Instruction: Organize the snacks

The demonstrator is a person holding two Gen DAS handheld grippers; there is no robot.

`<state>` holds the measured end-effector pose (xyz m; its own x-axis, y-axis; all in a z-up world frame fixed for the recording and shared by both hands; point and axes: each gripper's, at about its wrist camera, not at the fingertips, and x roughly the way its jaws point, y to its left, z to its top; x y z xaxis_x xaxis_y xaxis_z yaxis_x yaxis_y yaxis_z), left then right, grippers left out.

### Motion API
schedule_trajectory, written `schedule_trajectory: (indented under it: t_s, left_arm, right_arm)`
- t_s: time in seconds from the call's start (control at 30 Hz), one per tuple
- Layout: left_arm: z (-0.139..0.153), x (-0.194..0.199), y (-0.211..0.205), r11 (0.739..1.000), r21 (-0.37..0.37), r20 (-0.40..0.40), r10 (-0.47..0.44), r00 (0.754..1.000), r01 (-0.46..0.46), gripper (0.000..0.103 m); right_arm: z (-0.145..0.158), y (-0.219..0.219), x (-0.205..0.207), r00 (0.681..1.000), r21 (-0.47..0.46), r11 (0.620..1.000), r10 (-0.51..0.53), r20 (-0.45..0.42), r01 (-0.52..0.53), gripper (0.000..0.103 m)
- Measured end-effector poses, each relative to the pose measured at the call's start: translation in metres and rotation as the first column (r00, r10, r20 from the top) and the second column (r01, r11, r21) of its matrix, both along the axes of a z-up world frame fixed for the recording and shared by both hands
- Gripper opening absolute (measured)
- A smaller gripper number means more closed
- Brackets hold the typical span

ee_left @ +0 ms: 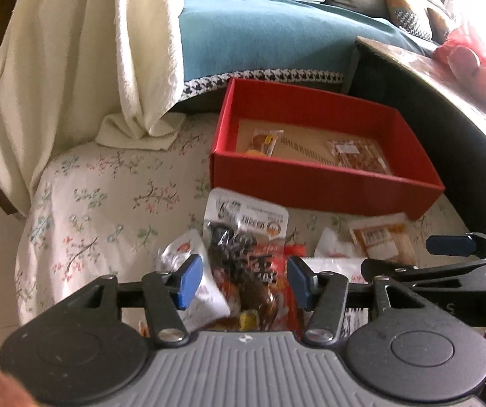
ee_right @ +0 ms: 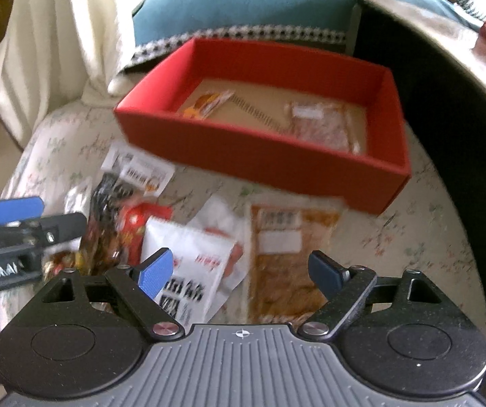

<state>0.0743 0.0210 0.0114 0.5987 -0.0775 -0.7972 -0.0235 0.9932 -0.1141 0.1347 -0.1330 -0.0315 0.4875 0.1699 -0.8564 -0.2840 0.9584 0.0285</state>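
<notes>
**Here, two tools are hovering over a heap of snack packets beside a red box**

Both tools are pointing steeply down at a loose pile of snack packets [ee_left: 246, 257] lying on a floral-clothed table [ee_left: 107, 210]. The left tool [ee_left: 244, 279] is standing partly spread, its blue pads either side of a dark, glossy packet [ee_left: 236, 247] but not visibly pressing on it, so it is gripping nothing. The right tool [ee_right: 243, 273] is gaping wide and empty, hanging over a white pouch [ee_right: 192, 264] and a flat orange packet [ee_right: 290, 264].

Just behind the pile, a red box [ee_left: 324, 186] is sitting open on the table, already holding two packets, one near each end.

The packets are looking light, thin and soft, with slick, crinkly film, so they are likely to slide or fold when pinched. A sealed edge or corner is probably offering the firmest hold; squeezing the middle is risking crushed contents.
</notes>
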Motion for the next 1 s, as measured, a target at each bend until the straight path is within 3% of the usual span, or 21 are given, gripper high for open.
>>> schedule_trajectory:
  t_s: [0.4,0.5,0.67,0.9,1.0]
  left_arm:
    - [0.0,-0.015,0.026,0.996,-0.037,-0.012,0.078,0.997,-0.078,0.048]
    - [0.0,-0.014,0.028,0.996,-0.042,-0.015,0.082,0.997,-0.082,0.049]
    - [-0.001,-0.012,0.042,0.99,-0.072,-0.022,0.117,0.993,-0.118,0.05]
    - [-0.01,-0.011,0.062,0.981,-0.084,-0.068,0.17,0.983,-0.175,0.054]
    - [-0.015,-0.013,0.055,0.992,-0.078,-0.09,0.09,0.992,-0.098,0.054]
  right_arm:
    - [-0.035,0.036,-0.008,0.991,-0.01,0.999,0.048,-0.127,-0.05,0.091]
    - [-0.042,0.04,-0.008,0.99,-0.022,0.998,0.053,-0.133,-0.056,0.082]
    - [-0.041,0.039,-0.009,0.988,-0.028,0.996,0.083,-0.131,-0.087,0.07]
    - [-0.026,0.024,-0.006,0.99,0.033,0.996,0.088,-0.108,-0.085,0.066]
    - [-0.02,0.019,-0.005,0.992,0.057,0.995,0.086,-0.098,-0.08,0.066]
